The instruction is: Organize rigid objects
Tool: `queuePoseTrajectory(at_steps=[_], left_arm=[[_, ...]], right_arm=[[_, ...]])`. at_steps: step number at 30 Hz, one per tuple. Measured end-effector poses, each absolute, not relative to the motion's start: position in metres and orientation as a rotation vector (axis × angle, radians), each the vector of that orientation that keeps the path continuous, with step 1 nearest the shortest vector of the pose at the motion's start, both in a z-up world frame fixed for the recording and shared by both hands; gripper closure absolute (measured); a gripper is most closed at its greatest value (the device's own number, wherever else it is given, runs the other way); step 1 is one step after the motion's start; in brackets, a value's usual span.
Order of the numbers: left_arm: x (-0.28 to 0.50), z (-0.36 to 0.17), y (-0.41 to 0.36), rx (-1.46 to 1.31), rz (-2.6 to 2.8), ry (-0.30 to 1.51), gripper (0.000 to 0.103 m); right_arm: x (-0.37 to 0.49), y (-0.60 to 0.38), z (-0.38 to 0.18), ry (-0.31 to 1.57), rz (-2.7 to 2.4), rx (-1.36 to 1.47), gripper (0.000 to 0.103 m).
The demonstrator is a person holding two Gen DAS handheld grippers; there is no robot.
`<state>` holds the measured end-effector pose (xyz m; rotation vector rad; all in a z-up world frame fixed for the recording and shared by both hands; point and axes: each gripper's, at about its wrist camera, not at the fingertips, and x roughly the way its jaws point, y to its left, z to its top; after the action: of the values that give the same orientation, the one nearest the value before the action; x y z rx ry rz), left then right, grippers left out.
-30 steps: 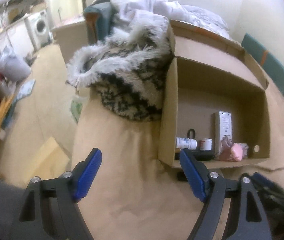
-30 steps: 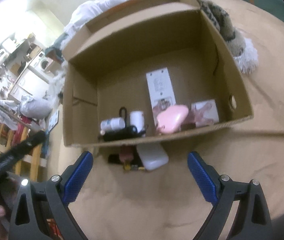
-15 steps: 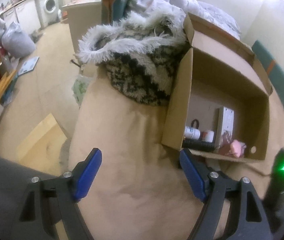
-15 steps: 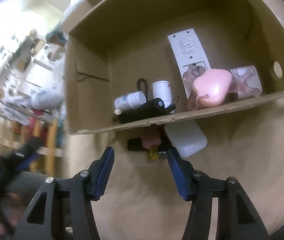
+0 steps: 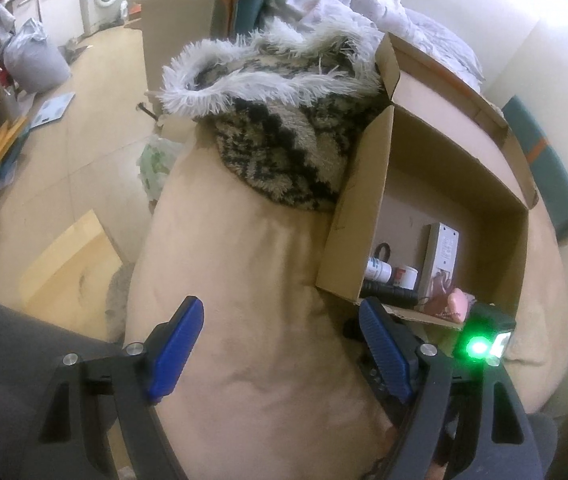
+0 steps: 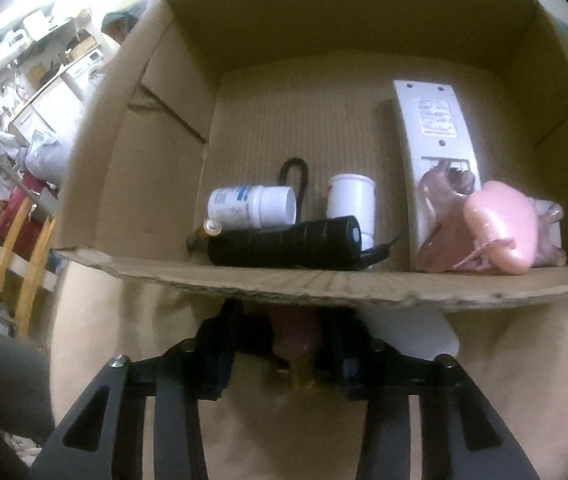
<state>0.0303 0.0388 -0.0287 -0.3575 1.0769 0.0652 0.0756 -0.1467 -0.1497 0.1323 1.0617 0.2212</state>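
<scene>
An open cardboard box (image 6: 324,280) lies on a tan blanket. It holds a black flashlight (image 6: 284,244), a white pill bottle (image 6: 252,206), a white jar (image 6: 352,196), a white remote (image 6: 432,128) and a pink heart-shaped thing (image 6: 500,224). Just outside its near wall lie a small pink, black and yellow item (image 6: 296,336) and a flat white object (image 6: 412,328). My right gripper (image 6: 284,320) reaches down under that wall; its jaws are closing with the small item between them, and the pads seem to touch it on both sides. My left gripper (image 5: 280,308) hangs open over bare blanket left of the box (image 5: 360,200).
A furry patterned throw (image 5: 284,120) and white laundry are piled against the box's far left side. The blanket drops off to the floor on the left, where a cardboard sheet (image 5: 68,264) lies. The right tool's green light (image 5: 480,344) glows near my left gripper's right finger.
My right gripper has come down and forward to the box's near wall, and its jaws have narrowed from wide open around the small item. My left gripper rolled a little and stays open.
</scene>
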Motion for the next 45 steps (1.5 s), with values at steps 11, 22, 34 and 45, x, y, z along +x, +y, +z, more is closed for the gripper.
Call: queuePoseTrajectory(at_steps=[11,22,34,45], left_arm=[[0.034,-0.034,0.039,-0.339,0.093,1.082,0.025],[0.037,-0.050,0.023,-0.275,0.071,1.125,0.025],[0.053,-0.095,-0.028,-0.180,-0.101,1.261,0.024],[0.095,-0.138,-0.081,-0.096,-0.107,1.390,0.017]], right_arm=[[0.063,-0.154,-0.121,1.100,0.234,0.112,0.076],[0.023,-0.209,-0.028,0.964,0.308,0.130,0.076],[0.037,-0.242,-0.020,0.879,0.289,0.253,0.076],[0.045,-0.265,-0.028,0.892,0.298,0.392,0.076]])
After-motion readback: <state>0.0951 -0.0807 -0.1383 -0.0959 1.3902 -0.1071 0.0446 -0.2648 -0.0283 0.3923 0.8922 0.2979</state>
